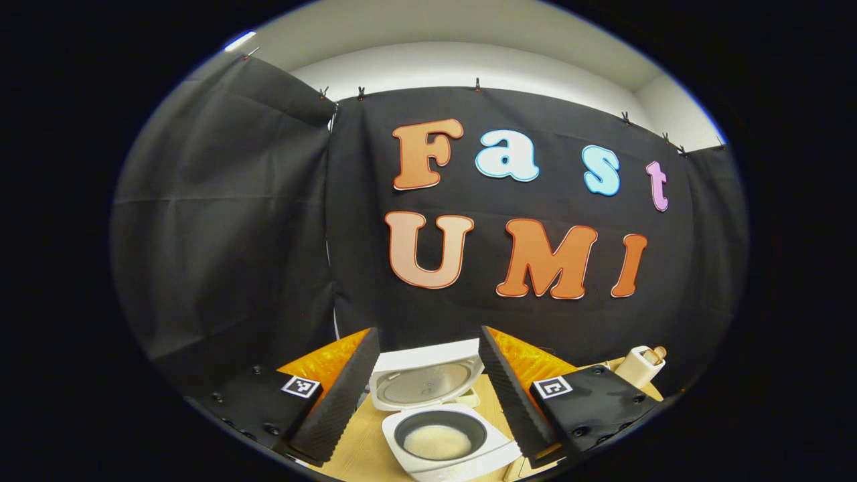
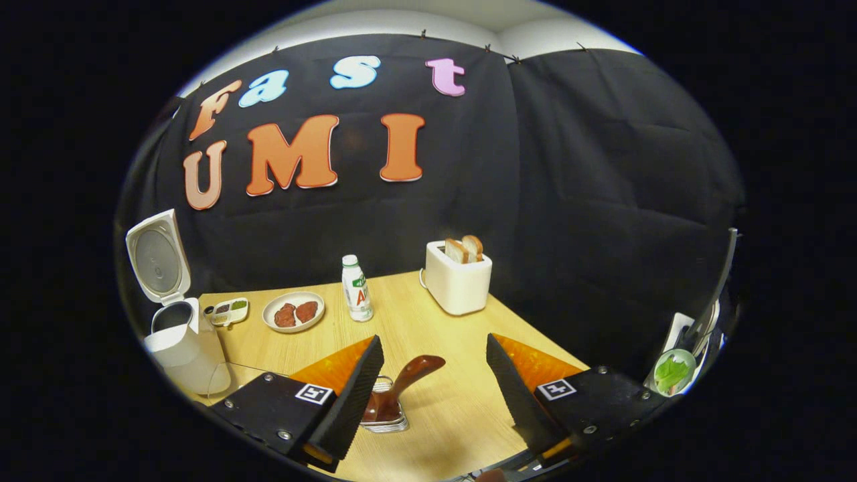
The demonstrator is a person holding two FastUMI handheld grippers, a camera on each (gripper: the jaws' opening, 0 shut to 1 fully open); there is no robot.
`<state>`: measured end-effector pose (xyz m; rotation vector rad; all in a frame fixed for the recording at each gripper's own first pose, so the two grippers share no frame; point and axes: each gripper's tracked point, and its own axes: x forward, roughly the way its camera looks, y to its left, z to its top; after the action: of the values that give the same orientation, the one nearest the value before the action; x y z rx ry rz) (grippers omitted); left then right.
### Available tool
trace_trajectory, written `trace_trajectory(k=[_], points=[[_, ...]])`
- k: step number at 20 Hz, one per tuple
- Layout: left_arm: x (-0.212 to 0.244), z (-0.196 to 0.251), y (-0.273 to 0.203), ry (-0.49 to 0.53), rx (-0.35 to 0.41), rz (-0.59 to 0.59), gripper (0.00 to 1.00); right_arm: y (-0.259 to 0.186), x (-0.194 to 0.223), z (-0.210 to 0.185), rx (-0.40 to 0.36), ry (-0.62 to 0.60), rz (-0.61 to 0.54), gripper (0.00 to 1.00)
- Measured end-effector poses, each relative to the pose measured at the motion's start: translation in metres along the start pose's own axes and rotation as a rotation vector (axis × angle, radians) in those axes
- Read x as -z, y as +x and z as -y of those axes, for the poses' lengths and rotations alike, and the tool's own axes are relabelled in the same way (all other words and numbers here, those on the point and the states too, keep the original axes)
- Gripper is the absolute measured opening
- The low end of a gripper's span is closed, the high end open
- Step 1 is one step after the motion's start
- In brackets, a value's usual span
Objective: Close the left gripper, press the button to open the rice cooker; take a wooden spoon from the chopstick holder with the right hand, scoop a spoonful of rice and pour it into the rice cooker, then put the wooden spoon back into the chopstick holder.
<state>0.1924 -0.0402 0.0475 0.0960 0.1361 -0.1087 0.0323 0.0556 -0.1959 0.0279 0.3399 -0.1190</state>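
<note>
Left gripper view: rice (image 1: 436,442) in rice cooker (image 1: 428,418)

Glossy wooden spoon (image 2: 402,385), matt wood-grain table (image 2: 428,314)

The white rice cooker (image 1: 442,428) stands with its lid (image 1: 425,381) raised, pale rice lying in its dark inner pot (image 1: 438,438). The reddish-brown wooden spoon (image 2: 402,385) leans tilted in the wire chopstick holder (image 2: 387,412), well right of the cooker.

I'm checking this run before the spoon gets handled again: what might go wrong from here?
The right gripper is open and empty, with the wooden spoon leaning loosely in the chopstick holder close by its left finger; a careless move might knock it out or tip the holder. The rice cooker stands lid-up near the table edge, with the open left gripper close above; a bump might shift it.
</note>
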Motion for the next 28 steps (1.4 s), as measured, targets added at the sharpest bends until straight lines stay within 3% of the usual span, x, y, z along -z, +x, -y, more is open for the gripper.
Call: trace_trajectory(k=[2, 8, 15, 19, 24, 28], points=[[-0.002, 0.003, 0.025, 0.004, 0.026, -0.041, 1.0, -0.013, -0.02, -0.002, -0.004, -0.023, 0.057, 0.95], [0.009, -0.019, 0.114, -0.004, -0.017, -0.214, 1.0, -0.032, -0.048, -0.004, -0.06, -0.019, 0.111, 0.95], [0.097, -0.051, 0.184, 0.041, -0.102, -0.47, 1.0, -0.039, -0.057, 0.016, -0.027, -0.013, 0.129, 0.95], [0.11, -0.052, 0.189, -0.025, -0.108, -0.52, 1.0, -0.034, -0.048, 0.024, -0.005, -0.039, 0.109, 0.95], [0.125, -0.042, 0.18, -0.055, -0.083, -0.561, 1.0, -0.027, -0.057, 0.008, -0.054, 0.014, 0.102, 0.95], [0.143, -0.022, 0.149, -0.12, -0.003, -0.643, 1.0, -0.027, -0.067, -0.001, -0.092, 0.031, 0.123, 0.95]])
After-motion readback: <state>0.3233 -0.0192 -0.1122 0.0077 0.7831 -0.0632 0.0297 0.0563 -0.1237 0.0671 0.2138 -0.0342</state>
